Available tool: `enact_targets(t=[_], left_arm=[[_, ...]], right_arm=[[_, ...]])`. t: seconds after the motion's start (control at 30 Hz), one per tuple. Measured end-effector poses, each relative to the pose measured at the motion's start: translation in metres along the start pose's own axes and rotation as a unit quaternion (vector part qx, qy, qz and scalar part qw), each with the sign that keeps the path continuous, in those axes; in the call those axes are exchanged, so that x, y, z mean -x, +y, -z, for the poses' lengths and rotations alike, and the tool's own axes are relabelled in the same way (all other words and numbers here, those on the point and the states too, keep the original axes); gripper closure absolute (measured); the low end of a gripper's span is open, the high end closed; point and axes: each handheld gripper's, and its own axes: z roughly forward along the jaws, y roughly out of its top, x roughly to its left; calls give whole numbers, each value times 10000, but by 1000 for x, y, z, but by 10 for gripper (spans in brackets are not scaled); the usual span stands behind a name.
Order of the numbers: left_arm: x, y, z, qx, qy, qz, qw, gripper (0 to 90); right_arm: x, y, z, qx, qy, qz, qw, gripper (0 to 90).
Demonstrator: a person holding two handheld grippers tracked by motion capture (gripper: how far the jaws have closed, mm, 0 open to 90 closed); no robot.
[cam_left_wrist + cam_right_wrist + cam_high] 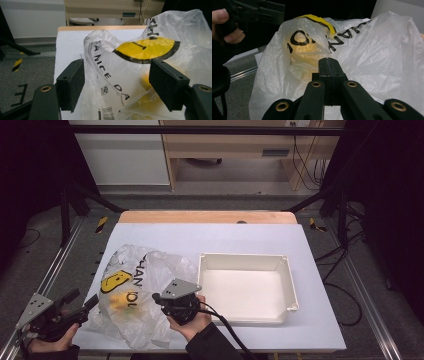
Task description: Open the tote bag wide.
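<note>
A crumpled clear plastic bag (142, 292) printed with black letters and a yellow face lies on the white table (250, 240) just to the left of an empty white tray (292, 285), with something yellow (304, 53) showing through its film. The right tongs (329, 65) sit at the bag's near right edge, between bag and tray, with jaws pressed together and a thin fold of the bag's plastic seemingly pinched between them. The left tongs (116, 83) are at the bag's left edge, off the table's near left corner, jaws spread wide with the film lying between them but ungripped.
</note>
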Motion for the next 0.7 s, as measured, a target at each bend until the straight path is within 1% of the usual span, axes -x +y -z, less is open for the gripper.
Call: enact_targets(t=[0.1, 0.2, 0.27, 0.3, 0.33, 0.43, 0.6, 0.7], left_arm=[[6, 7, 4, 113, -60, -15, 9999, 271], [15, 11, 6, 170, -126, -112, 9997, 269], [20, 12, 4, 113, -178, -216, 9995, 265], [25, 12, 2, 80, -259, -273, 9993, 259], [25, 12, 2, 80, -259, -273, 9993, 259], [31, 13, 0, 38, -405, -293, 9987, 261], [40, 14, -2, -15, -538, -367, 9979, 263], [45, 15, -5, -78, -614, -447, 9971, 262]], right_arm=[[1, 2, -2, 18, -25, 0, 10000, 900], [0, 3, -4, 22, -41, 2, 10000, 900], [0, 5, -5, 32, -44, 21, 10000, 900], [0, 6, -8, 26, -42, 21, 10000, 900], [0, 6, -8, 26, -42, 21, 10000, 900], [0, 9, -11, 20, -40, 43, 10000, 900], [-2, 12, -14, 80, -33, 75, 9999, 900], [-1, 15, -16, 119, -50, 79, 9999, 900]])
